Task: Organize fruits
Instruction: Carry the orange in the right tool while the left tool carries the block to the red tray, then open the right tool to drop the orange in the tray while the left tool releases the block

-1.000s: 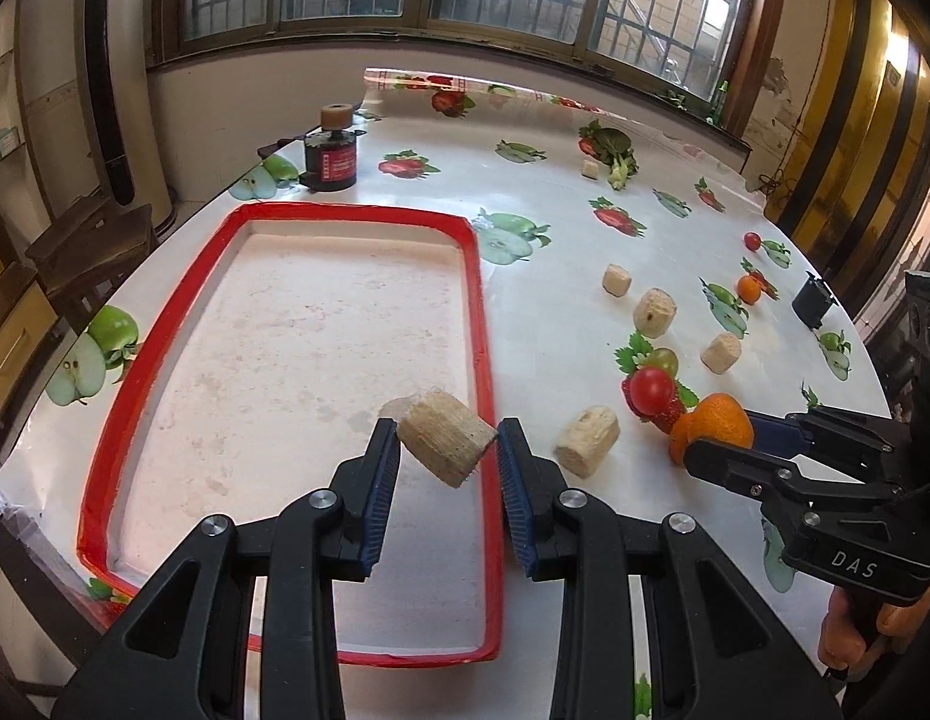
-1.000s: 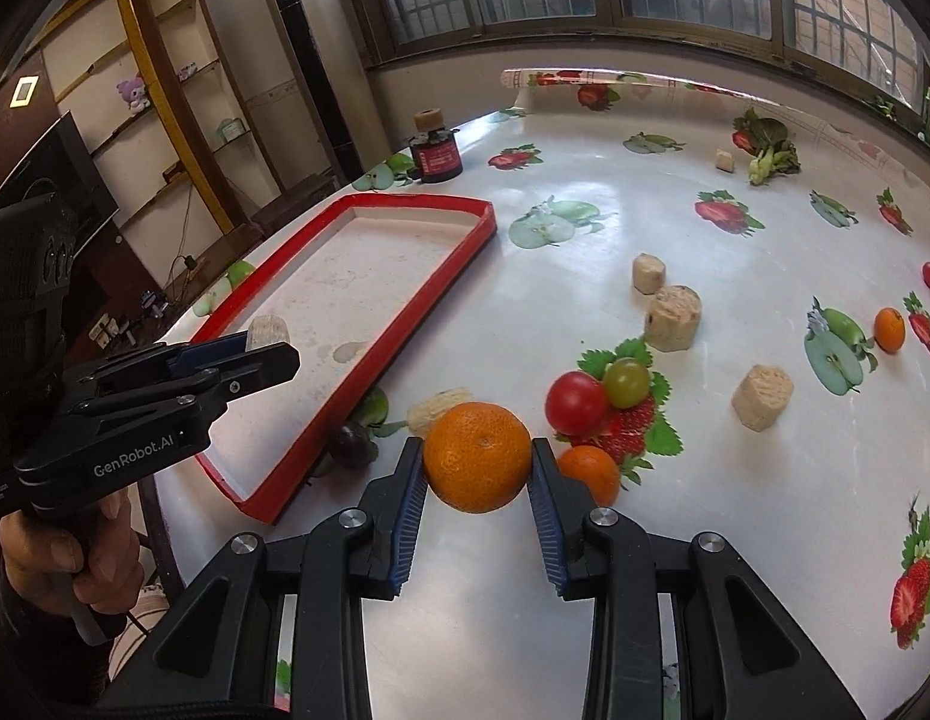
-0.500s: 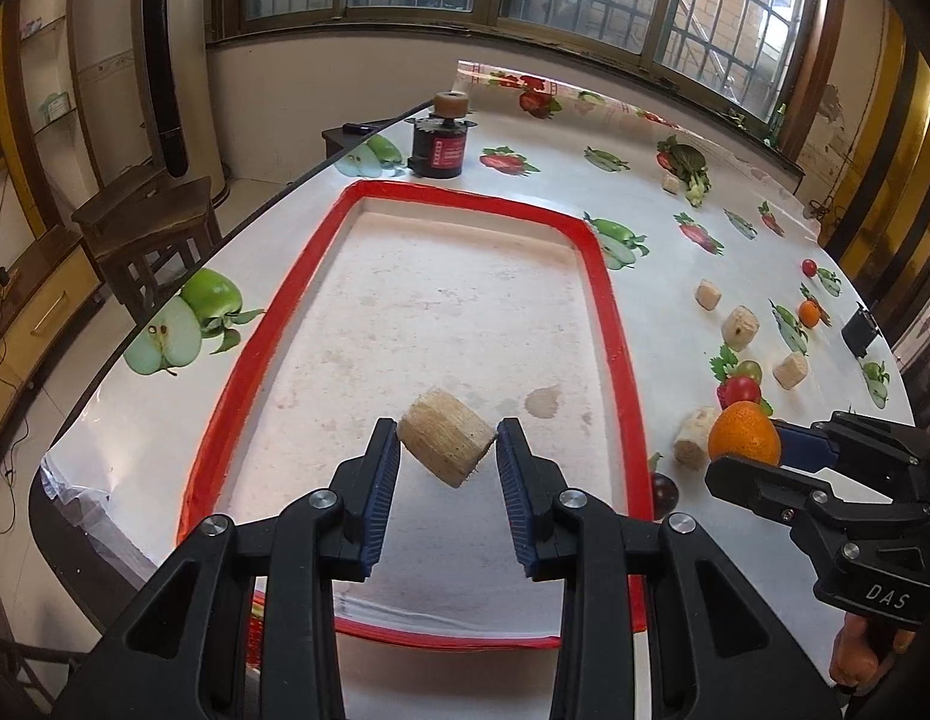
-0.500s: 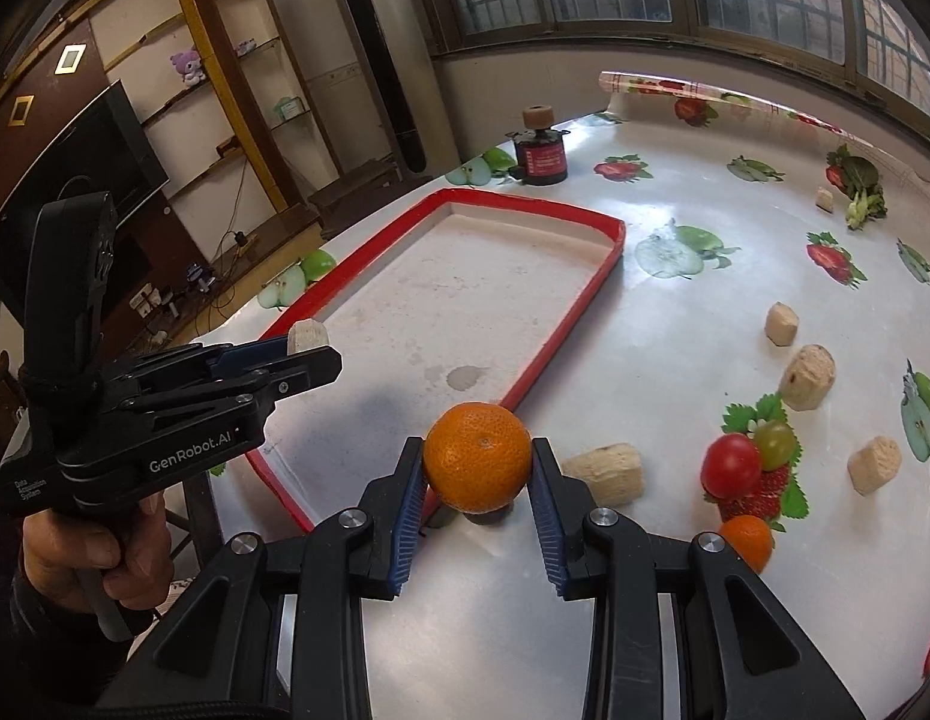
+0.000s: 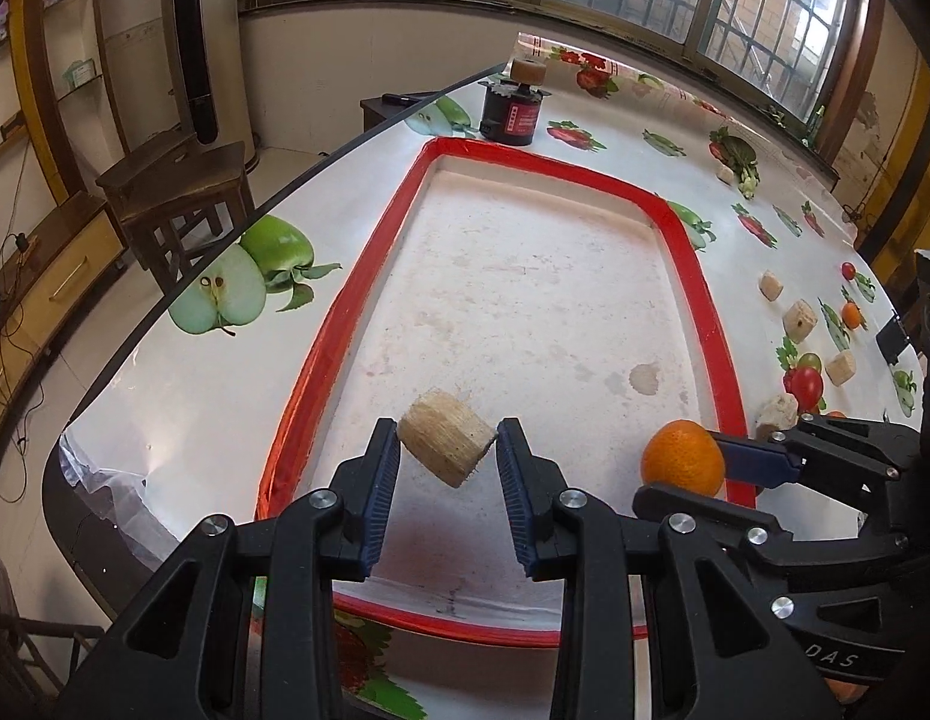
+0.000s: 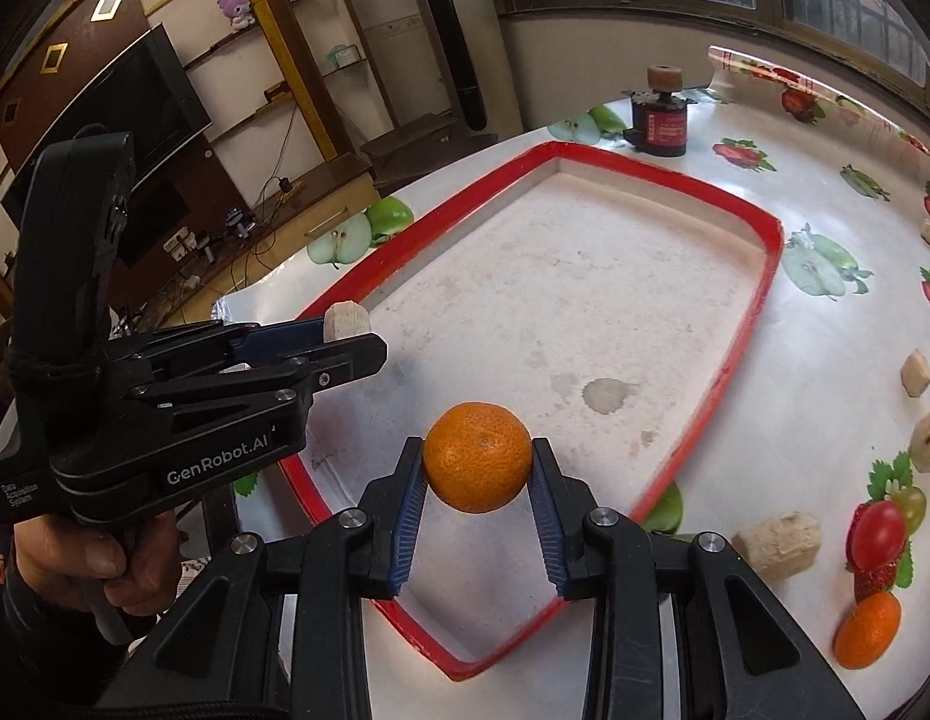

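My left gripper [image 5: 447,450] is shut on a beige sugarcane chunk [image 5: 446,445] and holds it above the near end of the red-rimmed tray [image 5: 687,252]. My right gripper [image 6: 477,468] is shut on an orange [image 6: 477,457] and holds it above the tray's near right part [image 6: 759,306]. The orange also shows in the left wrist view [image 5: 682,466], and the chunk in the right wrist view [image 6: 344,321]. On the table to the right lie a tomato [image 6: 876,528], a green grape [image 6: 911,501], a second orange [image 6: 869,630] and several beige chunks [image 6: 777,542].
A dark red-labelled jar [image 5: 516,111] with a cork on top stands beyond the tray's far end. The tablecloth has printed fruit pictures. A wooden stool [image 5: 177,186] stands off the table's left edge. A small tomato [image 5: 848,269] and small orange [image 5: 851,314] lie far right.
Both grippers have moved left with their loads, from over the table beside the fruit pile to over the near end of the tray. Both stay shut.
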Tool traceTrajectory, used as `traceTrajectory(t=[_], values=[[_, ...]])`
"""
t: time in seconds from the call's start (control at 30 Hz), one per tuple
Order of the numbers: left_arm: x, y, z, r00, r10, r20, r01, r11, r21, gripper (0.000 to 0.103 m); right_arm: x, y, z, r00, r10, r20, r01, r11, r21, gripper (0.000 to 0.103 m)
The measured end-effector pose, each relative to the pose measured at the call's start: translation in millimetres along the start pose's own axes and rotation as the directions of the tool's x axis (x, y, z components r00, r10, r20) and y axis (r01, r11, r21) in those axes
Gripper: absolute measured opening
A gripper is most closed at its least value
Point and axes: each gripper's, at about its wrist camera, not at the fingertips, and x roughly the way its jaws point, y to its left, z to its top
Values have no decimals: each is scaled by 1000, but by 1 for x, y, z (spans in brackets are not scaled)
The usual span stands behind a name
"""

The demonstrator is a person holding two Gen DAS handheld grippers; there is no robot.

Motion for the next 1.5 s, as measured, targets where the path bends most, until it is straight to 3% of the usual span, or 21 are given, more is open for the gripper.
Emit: traceTrajectory(t=[0.4, 0.5, 0.53, 0.63, 0.83, 0.93, 1.5], values=[[15, 4, -7, 999, 25, -37, -25, 1000, 4, 32, 28, -3, 1, 998, -2, -61, 1, 1000, -14, 37], [14, 6, -7, 998, 35, -43, -35, 999, -10, 46, 25, 2, 1, 998, -10, -57, 8, 999, -38, 41], [13, 7, -8, 998, 39, -42, -39, 999, -12, 51, 23, 3, 1, 998, -12, -54, 9, 999, -45, 45], [9, 8, -8, 998, 48, -36, -48, 999, -10, 51, 16, 7, 0, 999, -17, -37, 15, 998, -66, 52], [0, 6, -7, 998, 65, -21, -65, 998, 2, 51, 3, 4, -3, 1000, -24, -16, 23, 997, -67, 52], [-5, 4, -5, 997, 76, -7, -76, 997, 6, 59, -5, -1, -5, 1000, -29, -1, 29, 998, -56, 52], [-17, -24, 0, 999, 37, 9, -38, 999, 32, 59, -63, -50, -30, 993, -86, 79, 81, 994, 69, 55]])
